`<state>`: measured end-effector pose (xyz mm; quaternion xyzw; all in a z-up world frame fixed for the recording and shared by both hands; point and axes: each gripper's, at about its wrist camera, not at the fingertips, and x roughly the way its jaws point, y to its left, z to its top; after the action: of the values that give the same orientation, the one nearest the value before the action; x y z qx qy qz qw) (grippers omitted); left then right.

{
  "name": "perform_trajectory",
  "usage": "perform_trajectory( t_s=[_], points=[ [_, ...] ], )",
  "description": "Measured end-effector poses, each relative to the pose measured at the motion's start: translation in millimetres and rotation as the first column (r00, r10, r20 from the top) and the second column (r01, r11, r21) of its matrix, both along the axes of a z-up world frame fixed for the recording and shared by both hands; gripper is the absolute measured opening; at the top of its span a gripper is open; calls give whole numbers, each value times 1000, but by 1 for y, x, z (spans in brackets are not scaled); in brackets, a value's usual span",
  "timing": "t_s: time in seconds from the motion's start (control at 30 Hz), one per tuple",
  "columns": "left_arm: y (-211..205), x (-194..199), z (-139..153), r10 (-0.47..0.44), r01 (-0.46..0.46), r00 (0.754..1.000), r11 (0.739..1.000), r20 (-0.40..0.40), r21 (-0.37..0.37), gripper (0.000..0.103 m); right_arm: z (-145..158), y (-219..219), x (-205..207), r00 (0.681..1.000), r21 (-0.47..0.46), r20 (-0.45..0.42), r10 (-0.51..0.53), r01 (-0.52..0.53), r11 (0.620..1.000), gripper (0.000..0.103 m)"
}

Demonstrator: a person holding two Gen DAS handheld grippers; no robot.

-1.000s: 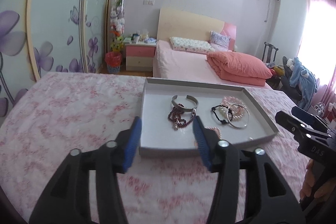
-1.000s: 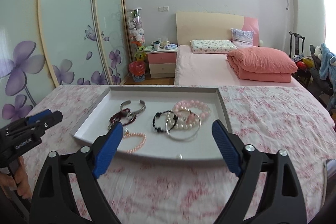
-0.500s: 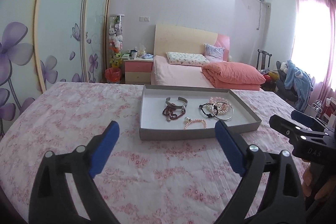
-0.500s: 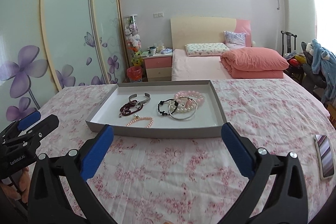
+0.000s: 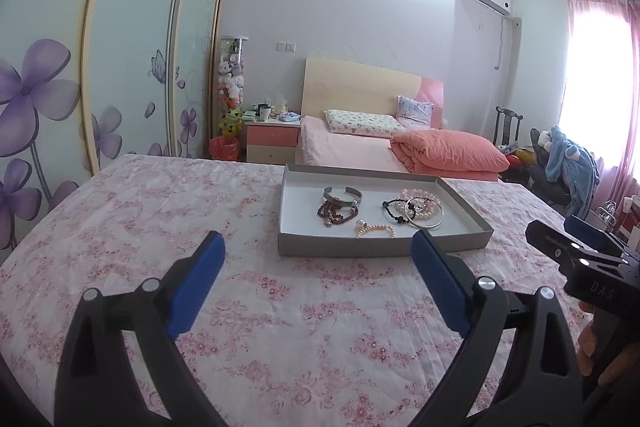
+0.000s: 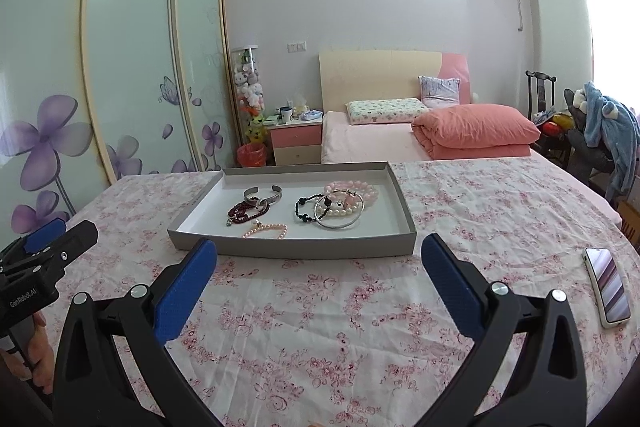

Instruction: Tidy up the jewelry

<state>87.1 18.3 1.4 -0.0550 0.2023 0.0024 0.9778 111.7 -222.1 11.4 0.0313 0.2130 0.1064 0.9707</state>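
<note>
The bracelets (image 6: 304,209) all lie in the grey tray (image 6: 288,249) on the floral cloth (image 6: 320,327), and you've backed your left gripper (image 5: 316,259) and right gripper (image 6: 319,265) away, jaws wide and empty, so sorting looks finished.

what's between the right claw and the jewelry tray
Only bare floral bedspread: the right wrist view shows nothing lying between the open right claw and the near wall of the tray.

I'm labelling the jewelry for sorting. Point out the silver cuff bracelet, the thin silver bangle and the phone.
Open silver cuff bracelet (image 6: 264,194), right wrist view, its band.
Thin silver bangle (image 6: 338,225), right wrist view, near rim.
Phone (image 6: 608,286), right wrist view, its screen.
</note>
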Motion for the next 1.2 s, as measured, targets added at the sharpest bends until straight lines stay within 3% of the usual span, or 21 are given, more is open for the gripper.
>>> perform_trajectory(
  t_s=[1.2],
  points=[
    [-7, 10, -8, -20, 20, 999, 1000, -36, -14, 94, -9, -1, 3, 1000, 18, -25, 7, -7, 1000, 101]
  ],
)
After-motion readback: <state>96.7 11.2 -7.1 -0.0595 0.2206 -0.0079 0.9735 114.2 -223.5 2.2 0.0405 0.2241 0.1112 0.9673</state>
